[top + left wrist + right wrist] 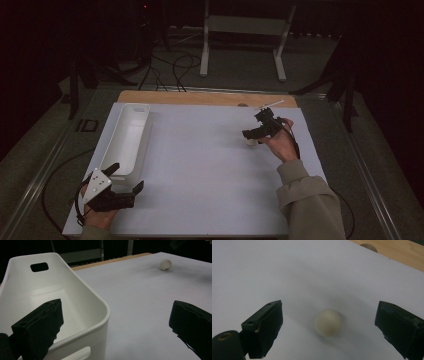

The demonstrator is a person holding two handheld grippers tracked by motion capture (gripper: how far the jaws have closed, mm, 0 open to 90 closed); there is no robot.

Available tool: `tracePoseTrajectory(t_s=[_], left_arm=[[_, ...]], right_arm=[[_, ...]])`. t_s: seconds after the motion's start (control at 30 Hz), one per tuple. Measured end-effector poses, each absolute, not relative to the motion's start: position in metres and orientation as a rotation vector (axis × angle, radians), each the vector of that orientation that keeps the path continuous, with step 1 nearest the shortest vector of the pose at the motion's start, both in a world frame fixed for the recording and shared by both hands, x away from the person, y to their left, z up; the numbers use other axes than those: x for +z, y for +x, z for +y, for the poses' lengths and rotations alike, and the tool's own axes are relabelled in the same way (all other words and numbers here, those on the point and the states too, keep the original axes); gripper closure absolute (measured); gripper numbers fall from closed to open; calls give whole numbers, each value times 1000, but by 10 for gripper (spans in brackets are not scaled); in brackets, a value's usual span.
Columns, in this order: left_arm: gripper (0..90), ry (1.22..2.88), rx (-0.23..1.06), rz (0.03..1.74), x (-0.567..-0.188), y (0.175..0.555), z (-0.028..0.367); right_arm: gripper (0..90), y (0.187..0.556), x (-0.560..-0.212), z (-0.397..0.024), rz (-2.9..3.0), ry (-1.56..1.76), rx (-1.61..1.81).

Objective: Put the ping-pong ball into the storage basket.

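A small cream ball (328, 323) rests on the white mat, centred between the wide-apart jaws of my right gripper (329, 313), which hovers over it without touching. From above, the right gripper (256, 132) is at the mat's far right with the ball (251, 142) just under it. A long white bin (129, 140) lies along the mat's left side, and it holds nothing. My left gripper (125, 178) is open at the bin's near end. In the left gripper view one jaw stands over the bin (82, 302), the other over bare mat, and the ball (165, 265) lies far off.
The white mat (200, 170) covers most of the table. A strip of bare wood (200, 97) runs along the far edge, with a round hole (368, 247) near the ball. Cables and a white stand (242, 30) sit on the floor beyond.
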State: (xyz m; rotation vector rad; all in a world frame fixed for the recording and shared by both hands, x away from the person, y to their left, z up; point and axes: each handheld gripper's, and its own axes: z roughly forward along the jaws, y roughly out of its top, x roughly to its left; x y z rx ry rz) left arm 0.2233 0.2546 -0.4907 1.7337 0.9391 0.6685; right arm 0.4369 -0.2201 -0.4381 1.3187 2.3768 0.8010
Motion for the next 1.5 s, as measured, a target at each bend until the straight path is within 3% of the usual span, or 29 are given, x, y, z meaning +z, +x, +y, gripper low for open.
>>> tracePoseTrajectory(t_s=[1.5], left_arm=[[0, 1732, 664, 936, -491, 223, 255]], right_arm=[[79, 456, -467, -217, 2442, 1381, 729]])
